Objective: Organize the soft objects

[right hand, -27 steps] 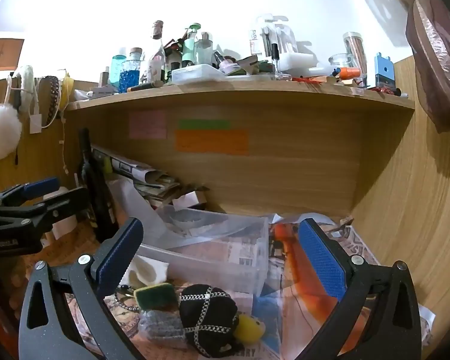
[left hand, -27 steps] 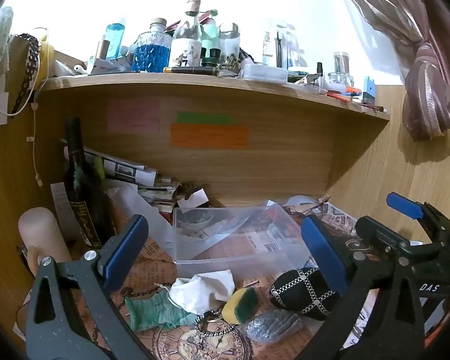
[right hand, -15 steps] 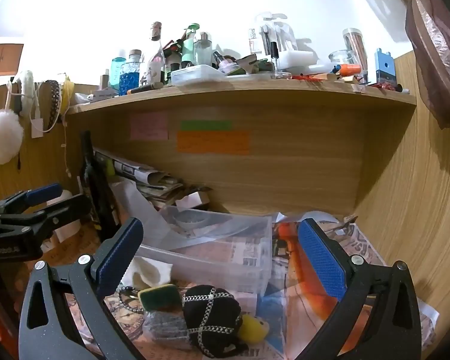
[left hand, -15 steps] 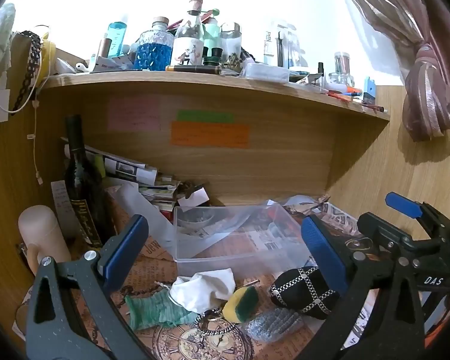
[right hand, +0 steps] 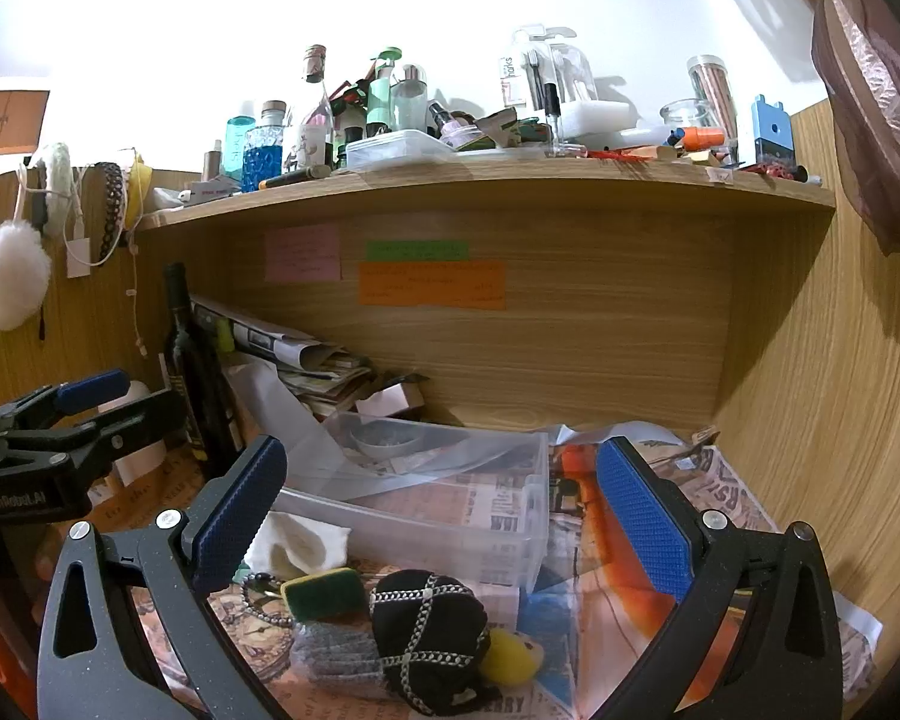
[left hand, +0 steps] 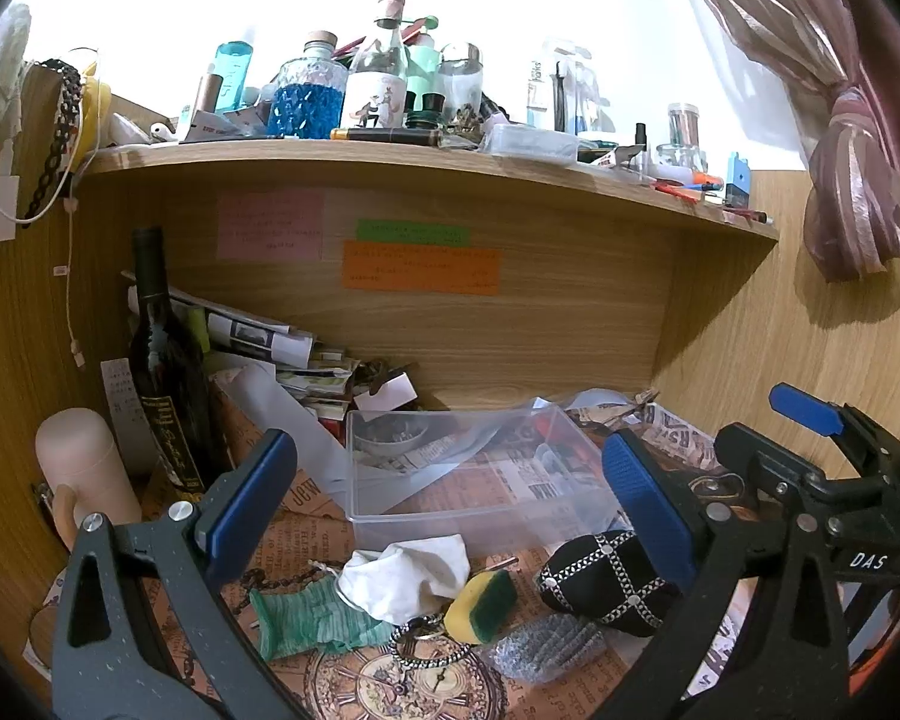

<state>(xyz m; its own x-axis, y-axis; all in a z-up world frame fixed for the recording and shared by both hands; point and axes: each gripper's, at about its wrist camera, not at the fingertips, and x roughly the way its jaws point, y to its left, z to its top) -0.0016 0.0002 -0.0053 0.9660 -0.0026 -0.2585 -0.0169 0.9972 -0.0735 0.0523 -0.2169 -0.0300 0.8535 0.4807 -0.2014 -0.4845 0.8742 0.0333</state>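
soft pile waits in front of the empty bin

both the left gripper [left hand: 450, 498] and right gripper [right hand: 441, 510] hover with jaws apart, holding nothing. the black pouch [right hand: 429, 639], sponge [right hand: 324, 593] and white cloth [left hand: 405, 570] lie just before the clear bin [left hand: 480, 480]. sorting looks unstarted; next likely calls for lowering onto one item.

We count one clear bin [left hand: 474, 480], one white cloth [left hand: 408, 570], one green cloth [left hand: 312, 615], one sponge [left hand: 483, 597], one black pouch [left hand: 606, 582], one grey scourer [left hand: 546, 651] and one yellow ball [right hand: 510, 657]. We see one dark wine bottle [left hand: 162, 360], three sticky notes [left hand: 420, 267] and two grippers [left hand: 450, 492], [right hand: 441, 504].
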